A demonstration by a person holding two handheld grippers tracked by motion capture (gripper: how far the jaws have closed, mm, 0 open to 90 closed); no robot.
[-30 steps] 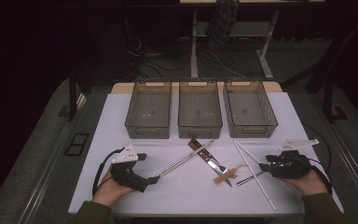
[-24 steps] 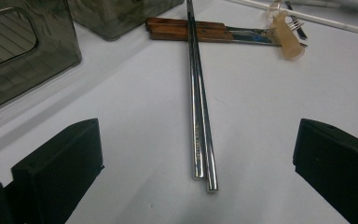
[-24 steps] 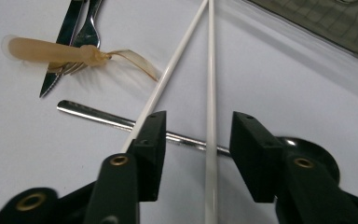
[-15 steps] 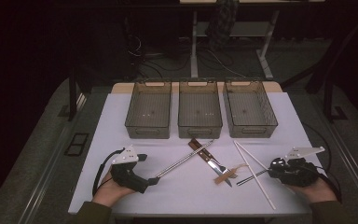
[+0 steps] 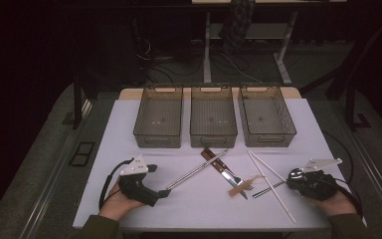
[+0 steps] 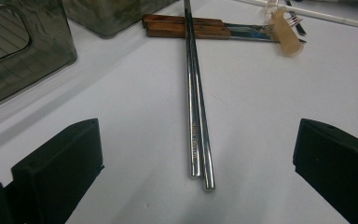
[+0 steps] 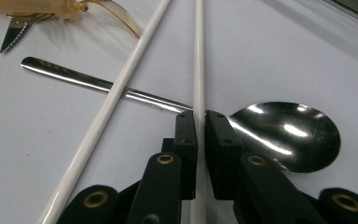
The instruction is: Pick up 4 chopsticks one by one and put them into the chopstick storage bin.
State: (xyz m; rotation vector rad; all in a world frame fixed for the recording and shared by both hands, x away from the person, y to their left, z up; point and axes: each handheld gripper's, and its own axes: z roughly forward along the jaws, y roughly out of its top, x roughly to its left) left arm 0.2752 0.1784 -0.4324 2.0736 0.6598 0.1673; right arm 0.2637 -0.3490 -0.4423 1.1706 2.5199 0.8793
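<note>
A pair of metal chopsticks lies on the white table, running away from my left gripper. That gripper is open, one jaw on each side of their near ends and apart from them. My right gripper has just been closing, and its pads now pinch one white chopstick that passes straight between them. Under this chopstick lies a steel spoon. The second white chopstick crosses the spoon's handle to the left. In the high view the left gripper sits near the front left and the right gripper near the front right.
Three smoked plastic bins stand in a row at the back of the table. A wooden-handled knife and an amber plastic utensil lie in the middle, crossed with the metal chopsticks.
The right hand has shifted slightly toward the near right. The left hand and the cutlery lie as before.
</note>
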